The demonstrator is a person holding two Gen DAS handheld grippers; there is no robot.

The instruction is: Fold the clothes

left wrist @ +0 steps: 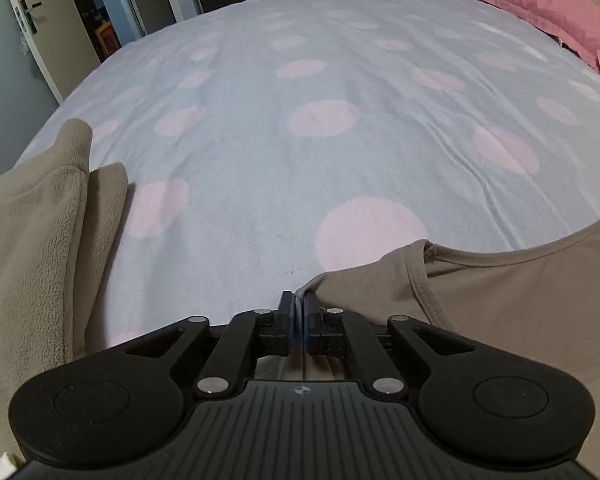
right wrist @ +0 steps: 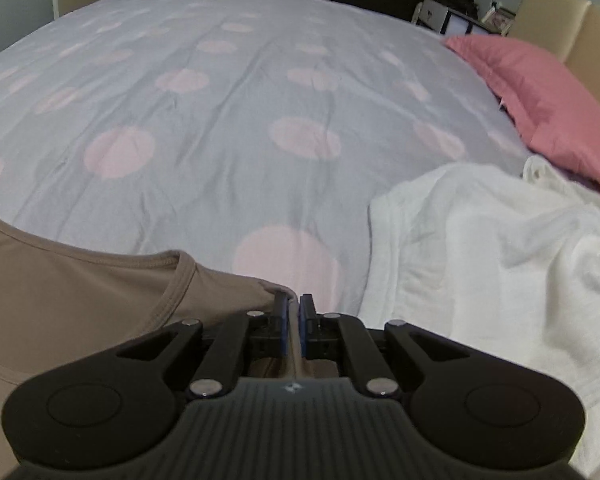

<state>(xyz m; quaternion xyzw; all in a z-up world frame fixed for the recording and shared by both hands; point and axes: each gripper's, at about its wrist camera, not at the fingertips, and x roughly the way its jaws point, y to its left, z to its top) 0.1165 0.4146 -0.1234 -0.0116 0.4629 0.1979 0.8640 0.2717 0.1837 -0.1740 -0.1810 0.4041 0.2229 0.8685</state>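
A tan shirt (left wrist: 500,300) with a scooped neckline lies flat at the near edge of the bed. My left gripper (left wrist: 300,308) is shut on its left shoulder corner, and a thin fold of cloth is pinched between the blue pads. In the right wrist view the same shirt (right wrist: 80,292) spreads to the left. My right gripper (right wrist: 294,306) sits at its right shoulder corner. A narrow gap shows between the jaws, with a strip of tan cloth lying loose in it. Both grippers point down at the bed, low over it.
The bed has a grey cover with pink dots (left wrist: 300,160). A folded beige fleece garment (left wrist: 32,260) lies to the left. A crumpled white towel (right wrist: 500,260) lies to the right, with a pink pillow (right wrist: 540,92) behind it. A door (left wrist: 16,40) stands far left.
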